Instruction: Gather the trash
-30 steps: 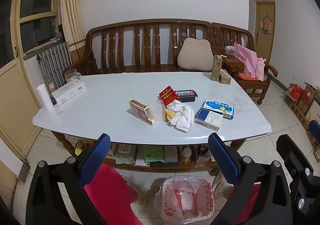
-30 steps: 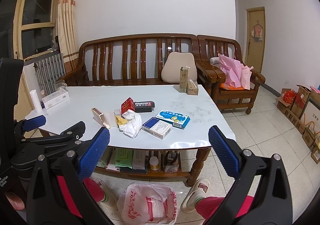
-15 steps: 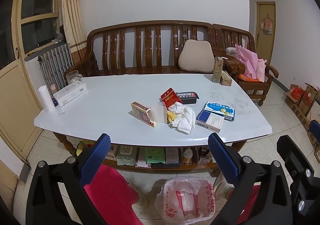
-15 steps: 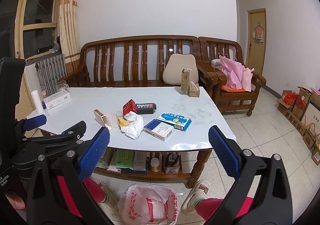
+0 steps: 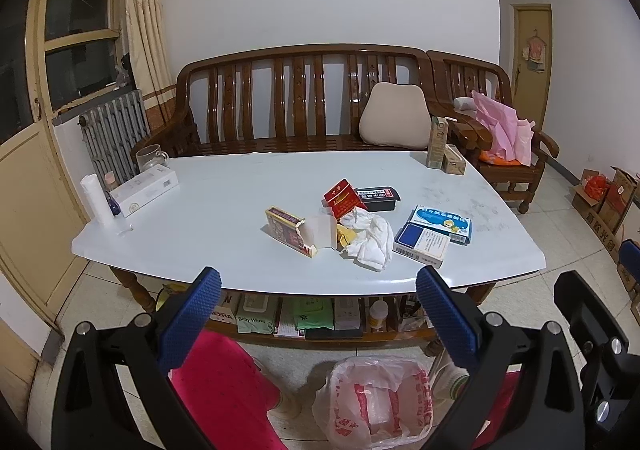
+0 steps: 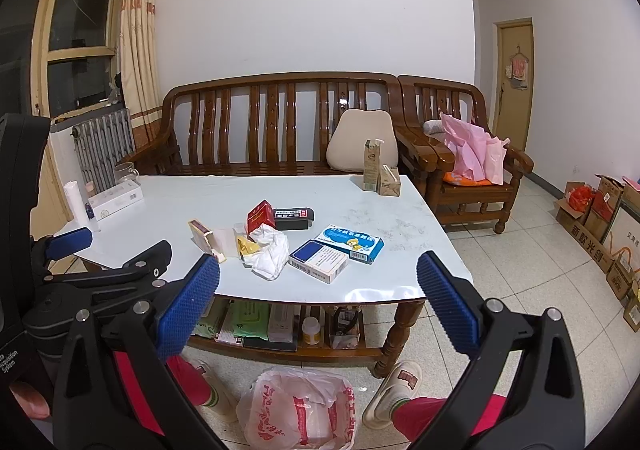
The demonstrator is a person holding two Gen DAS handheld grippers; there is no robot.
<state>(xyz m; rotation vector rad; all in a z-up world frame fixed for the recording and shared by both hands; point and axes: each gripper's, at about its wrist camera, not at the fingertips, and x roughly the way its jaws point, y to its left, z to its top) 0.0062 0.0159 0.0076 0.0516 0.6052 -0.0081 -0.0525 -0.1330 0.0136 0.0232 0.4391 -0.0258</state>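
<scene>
On the white table (image 5: 224, 194) lies a heap of litter: a crumpled white tissue (image 5: 370, 240) (image 6: 270, 250), a torn-open box (image 5: 294, 230) (image 6: 206, 238), a red cigarette pack (image 5: 342, 198) (image 6: 260, 215), a yellow wrapper (image 5: 347, 236) and a black box (image 5: 378, 198). Two blue medicine boxes (image 5: 424, 244) (image 6: 320, 260) rest to the right. A bin lined with a white plastic bag (image 5: 376, 404) (image 6: 298, 412) stands on the floor in front of the table. My left gripper (image 5: 318, 314) and right gripper (image 6: 318, 304) hover open and empty, short of the table's near edge.
A wooden bench (image 5: 304, 102) with a beige cushion (image 5: 394, 118) stands behind the table, an armchair (image 6: 460, 154) with pink bags to its right. Cartons (image 5: 440, 148), a white box (image 5: 144, 190), a glass mug (image 5: 150, 156) and a roll (image 5: 96, 200) sit at the table's edges. A person's red-trousered legs and slippers (image 6: 394, 390) are below.
Both views have shifted slightly, with the table sitting a little lower in frame. Nothing on the table has moved, and both grippers remain open.
</scene>
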